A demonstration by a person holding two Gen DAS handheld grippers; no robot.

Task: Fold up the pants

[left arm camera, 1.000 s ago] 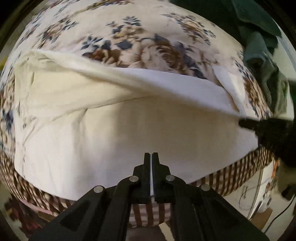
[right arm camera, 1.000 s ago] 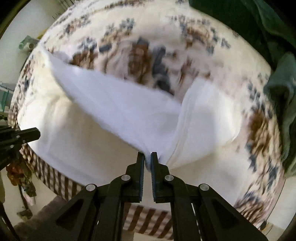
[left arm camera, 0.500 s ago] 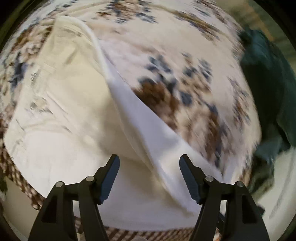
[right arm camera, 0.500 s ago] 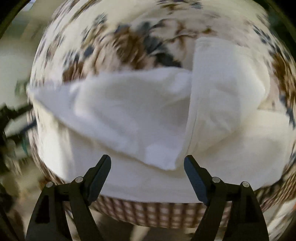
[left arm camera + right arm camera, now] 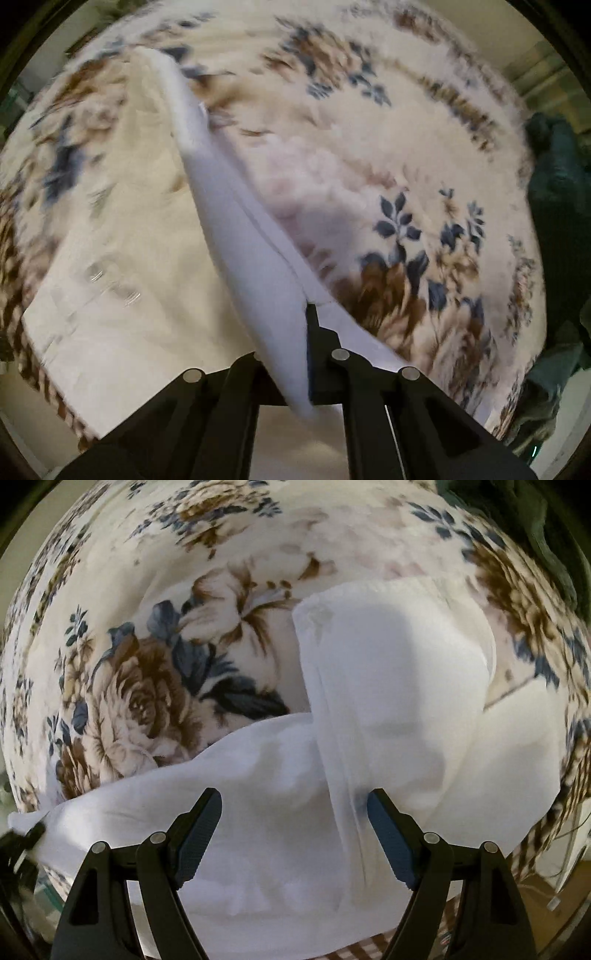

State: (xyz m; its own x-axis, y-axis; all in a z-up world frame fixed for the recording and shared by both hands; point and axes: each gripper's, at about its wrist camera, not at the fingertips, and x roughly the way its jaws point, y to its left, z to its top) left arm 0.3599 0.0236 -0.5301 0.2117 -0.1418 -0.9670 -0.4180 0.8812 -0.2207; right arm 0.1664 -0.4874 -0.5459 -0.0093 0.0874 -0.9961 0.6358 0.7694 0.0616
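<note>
Pants (image 5: 258, 280) edge now pinched again by left tool (image 5: 301, 354).

1. The pants (image 5: 122, 236) are white to cream, plain, of thin soft cloth, and lie spread on a flower-printed bedspread (image 5: 388, 155).
2. In the left wrist view one edge is lifted into a raised ridge that runs from the far side toward the camera; the rest lies flat to its left.
3. In the right wrist view the pants (image 5: 266, 812) are partly doubled over, with a rounded-cornered flap folded back onto the lower layer and a soft vertical crease beside it.
</note>
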